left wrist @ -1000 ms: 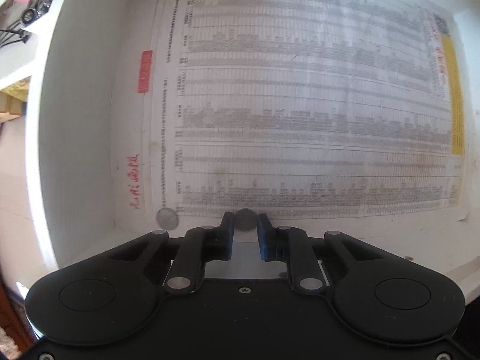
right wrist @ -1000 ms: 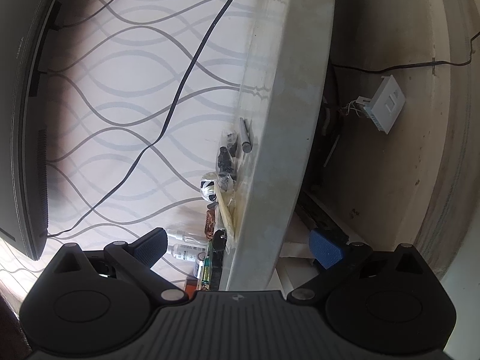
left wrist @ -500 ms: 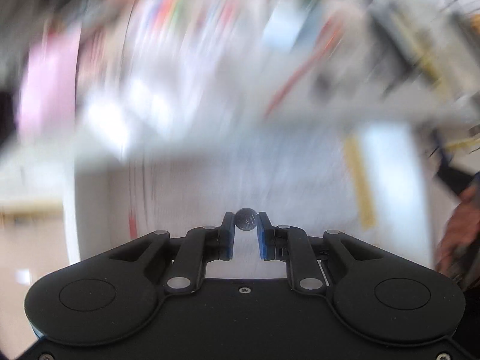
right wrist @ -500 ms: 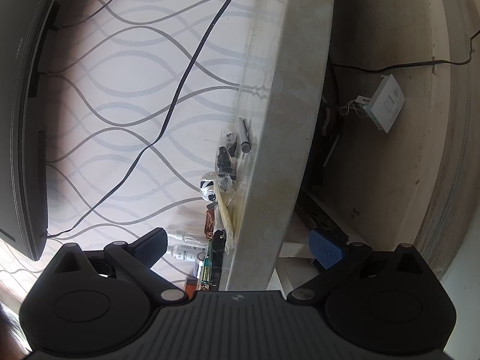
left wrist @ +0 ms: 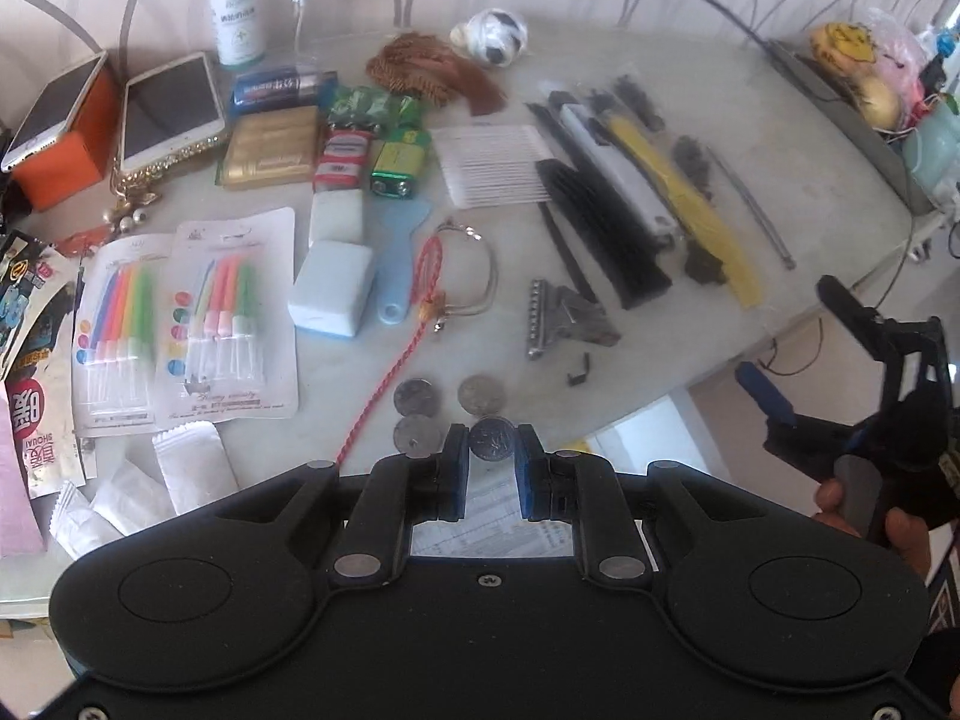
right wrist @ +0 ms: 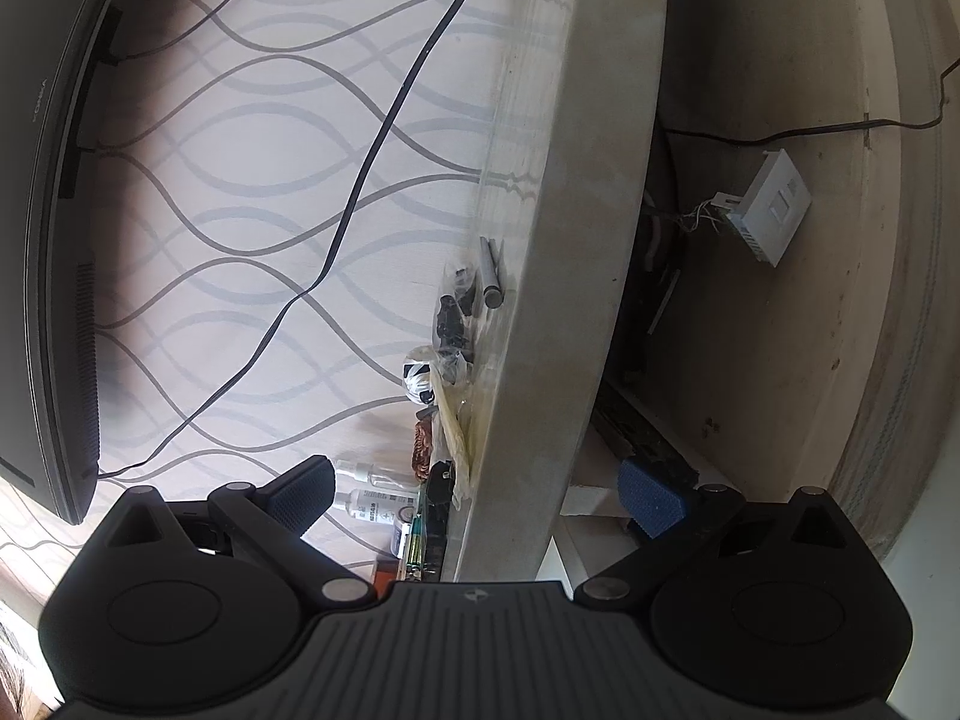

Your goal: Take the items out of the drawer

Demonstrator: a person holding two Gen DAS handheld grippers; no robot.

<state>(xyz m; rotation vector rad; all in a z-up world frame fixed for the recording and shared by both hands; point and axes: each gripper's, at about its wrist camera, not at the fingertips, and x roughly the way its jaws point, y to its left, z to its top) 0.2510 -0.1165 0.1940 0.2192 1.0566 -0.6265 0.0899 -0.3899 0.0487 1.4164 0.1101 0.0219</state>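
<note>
I see the pale tabletop [left wrist: 780,192] spread wide under my left claw [left wrist: 492,459], crowded with things. Along its right half lie black combs [left wrist: 600,222] and a yellow comb [left wrist: 690,198], with a pack of cotton swabs [left wrist: 492,165] beside them. On the left are two cards of coloured candles [left wrist: 228,318], two phones [left wrist: 168,105] leaning near an orange box [left wrist: 66,162], batteries [left wrist: 399,162] and a white soap-like block [left wrist: 333,288]. A red cord [left wrist: 390,378] runs down toward my claw. Three coins [left wrist: 417,396] rest on the table just ahead of the fingertips. My left claw is narrow and pinches a fourth coin [left wrist: 493,439] on edge between its blue pads [left wrist: 456,468], above the table's front edge. At the far right a hand [left wrist: 900,528] holds my right claw [left wrist: 786,360]. In its own view that claw [right wrist: 480,492] stands wide with nothing between its pads, the table edge [right wrist: 570,240] running straight between them.
</note>
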